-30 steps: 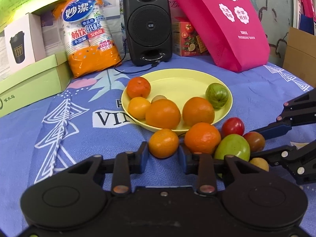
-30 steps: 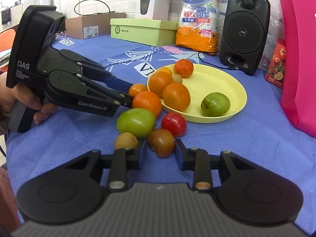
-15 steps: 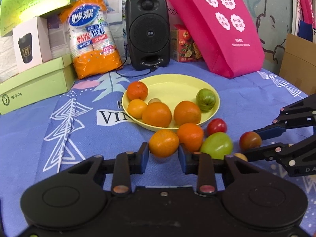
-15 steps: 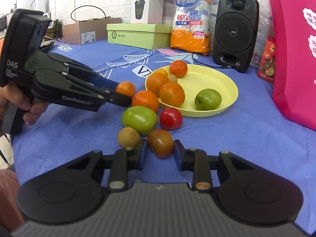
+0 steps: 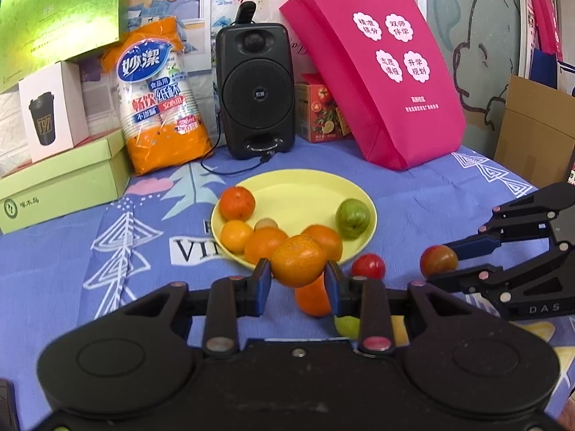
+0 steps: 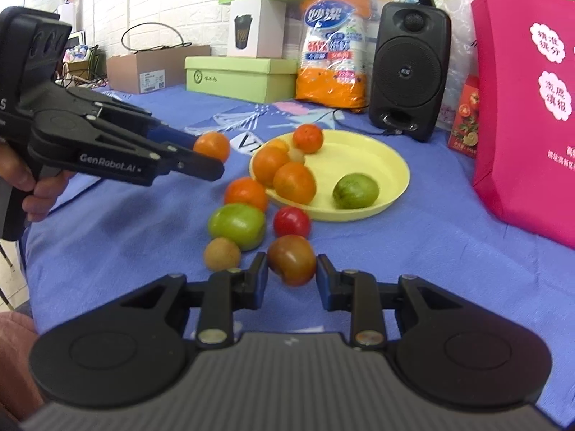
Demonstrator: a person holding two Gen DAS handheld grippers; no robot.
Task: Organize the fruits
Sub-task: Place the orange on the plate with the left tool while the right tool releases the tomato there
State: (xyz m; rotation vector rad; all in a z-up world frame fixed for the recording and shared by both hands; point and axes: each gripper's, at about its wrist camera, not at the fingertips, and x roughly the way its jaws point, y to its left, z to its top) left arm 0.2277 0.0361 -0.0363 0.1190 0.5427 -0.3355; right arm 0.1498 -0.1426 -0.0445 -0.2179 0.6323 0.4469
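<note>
My left gripper [image 5: 297, 280] is shut on an orange [image 5: 297, 265] and holds it above the cloth, just short of the yellow plate [image 5: 309, 186]. My right gripper [image 6: 291, 276] is shut on a red-brown tomato [image 6: 291, 259], lifted off the cloth; it shows in the left wrist view too [image 5: 438, 260]. The plate [image 6: 381, 165] holds several oranges and a green fruit [image 6: 355, 191]. On the cloth lie an orange [image 6: 246, 194], a green tomato [image 6: 237, 226], a red tomato [image 6: 291, 221] and a small brown fruit [image 6: 222, 253].
A black speaker [image 5: 256, 89] with a cable, a pack of paper cups [image 5: 158, 97], green boxes [image 5: 61, 179] and a pink bag [image 5: 377, 72] stand behind the plate. The blue patterned cloth [image 5: 118, 251] covers the table. A cardboard box [image 5: 532, 129] is at the right.
Both grippers closed on their fruits and lifted them: the left raised the orange, the right raised the red-brown tomato off the cloth. Both views pulled back and up.
</note>
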